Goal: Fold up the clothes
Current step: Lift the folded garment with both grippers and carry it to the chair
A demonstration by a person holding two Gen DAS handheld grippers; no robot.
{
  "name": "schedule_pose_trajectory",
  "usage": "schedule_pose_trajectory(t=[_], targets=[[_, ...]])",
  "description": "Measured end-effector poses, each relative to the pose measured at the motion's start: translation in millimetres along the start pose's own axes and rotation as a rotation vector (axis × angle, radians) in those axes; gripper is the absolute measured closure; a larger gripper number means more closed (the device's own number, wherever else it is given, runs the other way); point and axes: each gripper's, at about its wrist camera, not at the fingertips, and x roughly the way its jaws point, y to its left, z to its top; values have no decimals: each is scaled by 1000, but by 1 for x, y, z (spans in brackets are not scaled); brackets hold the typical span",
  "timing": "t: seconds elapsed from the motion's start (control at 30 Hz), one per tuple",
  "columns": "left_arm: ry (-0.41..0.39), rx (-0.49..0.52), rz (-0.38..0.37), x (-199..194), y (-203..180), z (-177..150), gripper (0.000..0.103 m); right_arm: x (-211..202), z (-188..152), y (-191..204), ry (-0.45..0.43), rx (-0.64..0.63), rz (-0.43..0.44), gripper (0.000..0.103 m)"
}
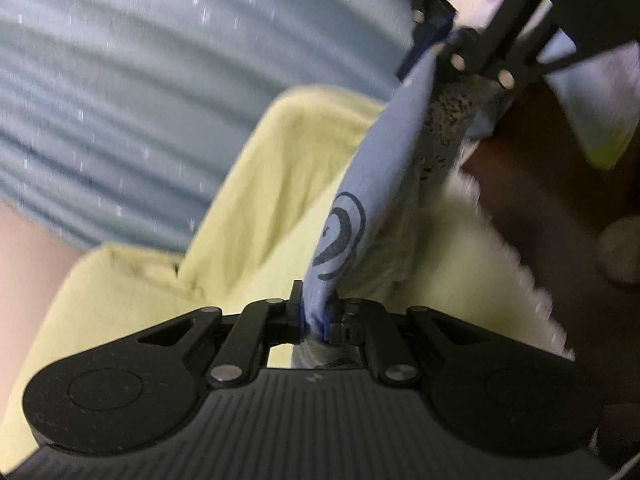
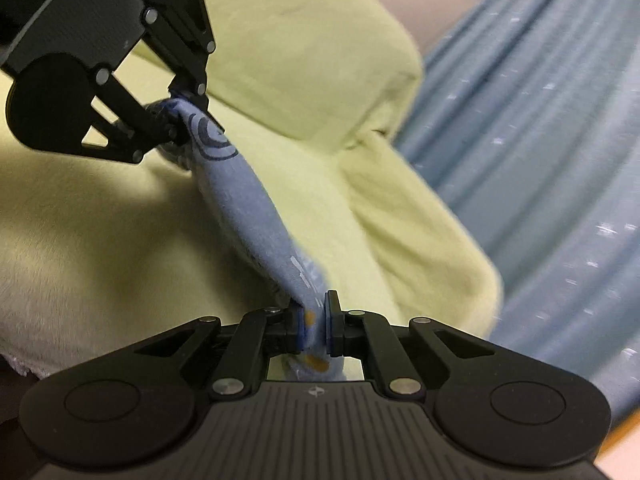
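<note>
Left gripper point(image 1: 318, 316): jaws clamped on one end of the blue cloth point(image 1: 384, 160).
Right gripper point(image 2: 316, 326): jaws clamped on the other end.
Cloth axis: stretched taut from jaws to jaws, both equally near.
Surface: yellow blanket point(image 2: 100, 240) below the jaws.
Room: blue fabric point(image 2: 540, 140) beyond.

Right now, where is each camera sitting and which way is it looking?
Left wrist: sits on the left gripper, looks along the blue printed cloth toward the right gripper, over a pale yellow-green blanket.
Right wrist: sits on the right gripper, looks back along the cloth at the left gripper.
Shared: both grippers, cloth, blanket, light blue ribbed fabric.
</note>
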Motion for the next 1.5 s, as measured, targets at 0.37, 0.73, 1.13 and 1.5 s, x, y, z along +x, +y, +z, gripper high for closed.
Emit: schedule_pose_trajectory(t=[0.37,0.73,1.13,1.5], targets=[[-393,129,-154,-74,-40,139,97,-158,-62,-66,133,22,-231,96],[-642,288,-209,-27,-69,321,96,-246,-153,-144,347,153,-421,96],[-572,397,-378,66,-203,341,96,-220,-248,-204,451,148,-586,96],[-559,358,-350,68,-226,310,87,-185,-324,-132,550,160,-424,78]])
